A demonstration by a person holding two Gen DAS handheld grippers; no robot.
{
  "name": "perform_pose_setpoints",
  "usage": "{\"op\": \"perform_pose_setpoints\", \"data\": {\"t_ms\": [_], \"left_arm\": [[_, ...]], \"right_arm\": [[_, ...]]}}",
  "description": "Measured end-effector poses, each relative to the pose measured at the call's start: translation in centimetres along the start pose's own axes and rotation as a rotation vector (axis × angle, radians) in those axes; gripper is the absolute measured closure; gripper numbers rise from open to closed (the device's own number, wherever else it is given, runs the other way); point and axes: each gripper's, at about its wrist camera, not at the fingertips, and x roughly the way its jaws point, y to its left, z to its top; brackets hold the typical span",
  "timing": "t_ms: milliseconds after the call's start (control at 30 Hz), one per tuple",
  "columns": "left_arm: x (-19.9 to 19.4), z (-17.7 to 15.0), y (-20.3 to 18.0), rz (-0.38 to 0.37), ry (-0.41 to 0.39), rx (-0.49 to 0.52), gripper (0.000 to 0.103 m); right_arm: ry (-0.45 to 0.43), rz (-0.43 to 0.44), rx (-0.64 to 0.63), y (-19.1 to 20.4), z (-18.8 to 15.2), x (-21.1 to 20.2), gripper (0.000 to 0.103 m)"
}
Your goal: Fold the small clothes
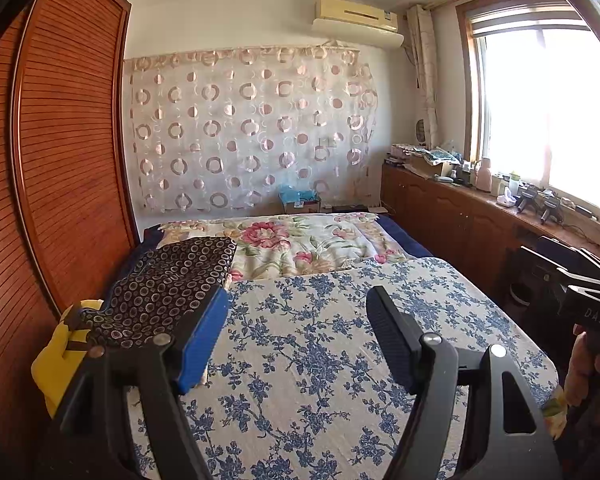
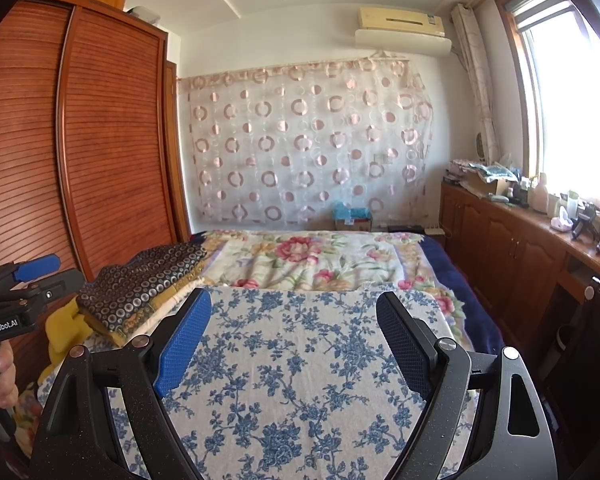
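Note:
A dark folded garment with small ring prints (image 1: 172, 284) lies at the left edge of the bed, partly over a yellow piece (image 1: 54, 360); it also shows in the right wrist view (image 2: 140, 288). My left gripper (image 1: 298, 336) is open and empty above the blue-flowered cloth (image 1: 320, 340), to the right of the dark garment. My right gripper (image 2: 294, 340) is open and empty over the same cloth (image 2: 300, 360). The left gripper appears at the left edge of the right wrist view (image 2: 28, 280), and the right gripper's body at the right edge of the left wrist view (image 1: 588, 292).
A rose-print blanket (image 1: 300, 244) covers the far half of the bed. A wooden wardrobe (image 1: 60, 160) stands close on the left. A low wooden cabinet (image 1: 460, 216) with bottles and clutter runs under the window on the right. A cardboard box (image 1: 300, 200) sits beyond the bed.

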Motion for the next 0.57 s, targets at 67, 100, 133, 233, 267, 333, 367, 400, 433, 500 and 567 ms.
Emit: {"op": "perform_pose_setpoints", "data": {"t_ms": [67,100,133,233,267,333,367,400,433,500,567], "left_arm": [[0.02,0.00,0.01,0.000,0.001,0.000,0.031],[0.01,-0.01,0.02,0.000,0.000,-0.001,0.031],[0.01,-0.02,0.02,-0.001,0.000,-0.001,0.031],[0.01,-0.04,0.02,0.000,0.000,0.001,0.031],[0.02,0.01,0.08,0.000,0.000,0.001,0.031],[0.05,-0.03,-0.08,0.000,0.000,0.001,0.031],[0.06,-0.04,-0.08,0.001,0.000,0.001,0.031],[0.06,-0.04,-0.07,0.001,0.000,0.001,0.031],[0.08,-0.02,-0.02,0.000,0.001,0.001,0.031],[0.06,-0.05,-0.08,0.001,0.000,0.001,0.031],[0.06,-0.06,-0.07,0.000,0.000,0.001,0.031]], "right_arm": [[-0.001,0.000,-0.001,-0.01,0.00,0.00,0.017],[-0.001,-0.001,-0.002,-0.01,0.00,0.00,0.017],[-0.001,0.000,0.000,-0.02,-0.01,0.00,0.017],[-0.001,0.001,0.000,-0.04,-0.02,0.00,0.017],[0.000,0.000,-0.001,-0.04,-0.02,0.00,0.017],[-0.001,0.000,-0.001,-0.05,-0.02,0.00,0.017],[-0.001,0.000,-0.001,-0.06,-0.02,0.01,0.017],[-0.001,0.000,-0.001,-0.06,-0.03,0.00,0.017],[-0.001,-0.001,-0.002,-0.07,-0.04,0.02,0.017],[0.000,-0.001,-0.001,-0.10,-0.04,0.02,0.017],[0.000,0.001,0.000,-0.12,-0.06,0.01,0.017]]}}
